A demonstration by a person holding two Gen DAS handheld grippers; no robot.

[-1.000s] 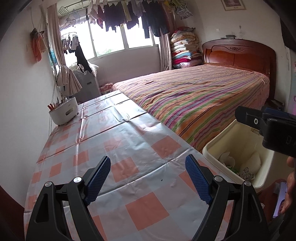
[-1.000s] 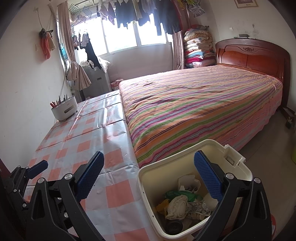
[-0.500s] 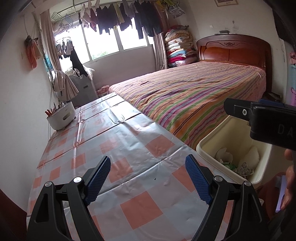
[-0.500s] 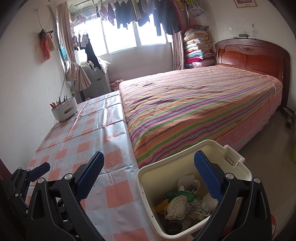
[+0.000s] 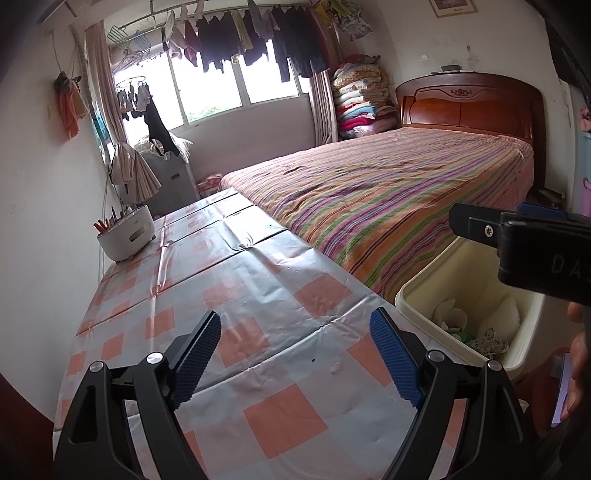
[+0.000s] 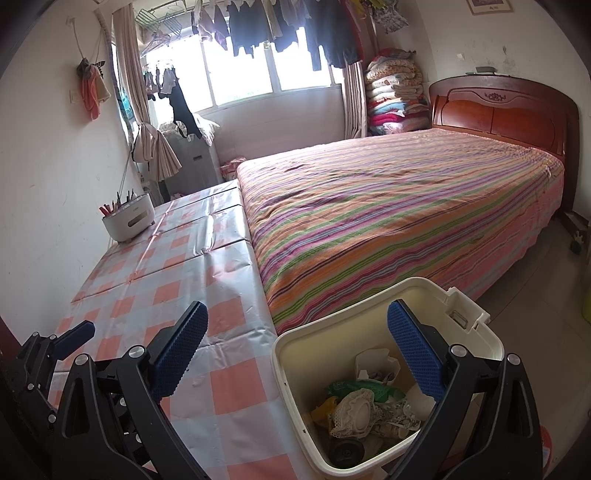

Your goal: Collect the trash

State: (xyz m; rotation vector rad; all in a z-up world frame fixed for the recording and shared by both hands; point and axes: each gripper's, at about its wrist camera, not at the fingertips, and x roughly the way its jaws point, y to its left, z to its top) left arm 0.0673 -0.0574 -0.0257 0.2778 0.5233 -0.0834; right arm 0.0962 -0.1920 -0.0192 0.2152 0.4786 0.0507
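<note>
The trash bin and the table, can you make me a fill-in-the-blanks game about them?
1. The cream trash bin stands between the checkered table and the striped ____.
2. Both the left tongs and the right tongs are ____ and hold nothing.
3. The white pen holder sits at the table's far end, next to the ____.

Missing words: bed; open; wall

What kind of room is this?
Most likely a lived-in home bedroom: a bed with a striped cover, folded quilts stacked in the corner, and laundry hung by the window. A bin of trash stands beside a checked table.
</note>
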